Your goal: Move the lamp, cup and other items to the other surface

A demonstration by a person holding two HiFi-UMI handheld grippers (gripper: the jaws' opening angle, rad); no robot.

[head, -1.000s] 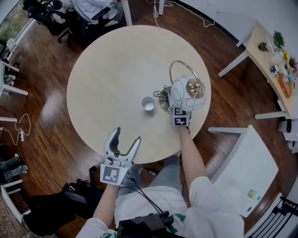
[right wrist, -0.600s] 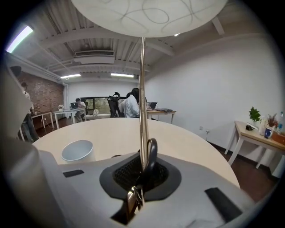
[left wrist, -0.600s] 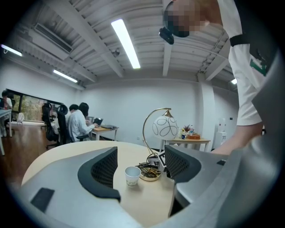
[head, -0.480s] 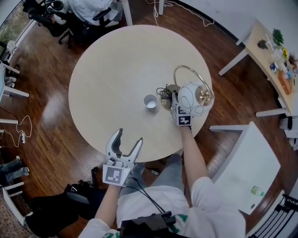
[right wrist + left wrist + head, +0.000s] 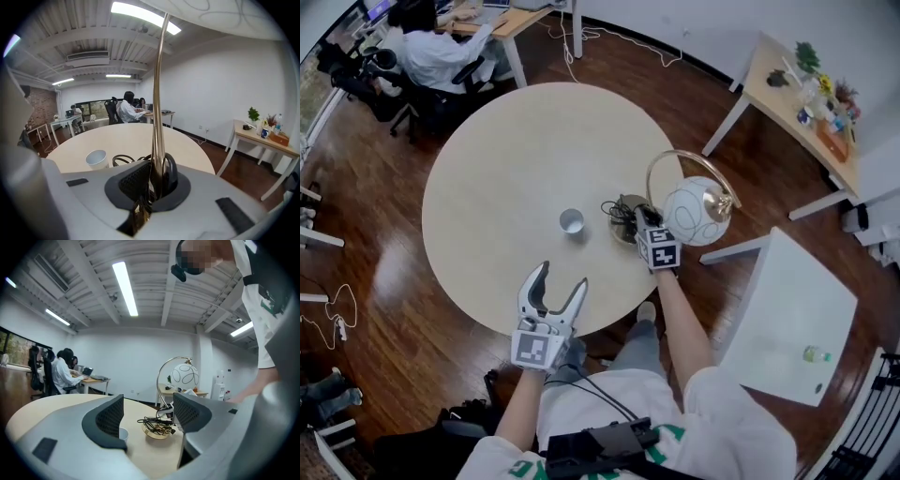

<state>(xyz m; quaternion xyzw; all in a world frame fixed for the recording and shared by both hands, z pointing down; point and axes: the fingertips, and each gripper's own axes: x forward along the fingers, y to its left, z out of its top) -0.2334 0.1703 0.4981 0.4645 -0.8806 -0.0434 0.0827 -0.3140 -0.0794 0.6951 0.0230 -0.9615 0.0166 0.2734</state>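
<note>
My right gripper (image 5: 639,217) is clamped tight, with no gap left, on the lower stem of the gold arched lamp with a white globe shade (image 5: 697,211), just above its round gold base (image 5: 157,432), where a tangled black cord (image 5: 150,419) lies. The shade hangs out past the right edge of the round beige wooden table (image 5: 487,159). The small white paper cup (image 5: 571,221) stands near the base, not touching it. My left gripper (image 5: 560,275) hovers over the table's near edge, jaws wide apart and holding nothing

Seated person (image 5: 427,54), cluttered side desk (image 5: 780,97), wooden floor (image 5: 375,246)
</note>
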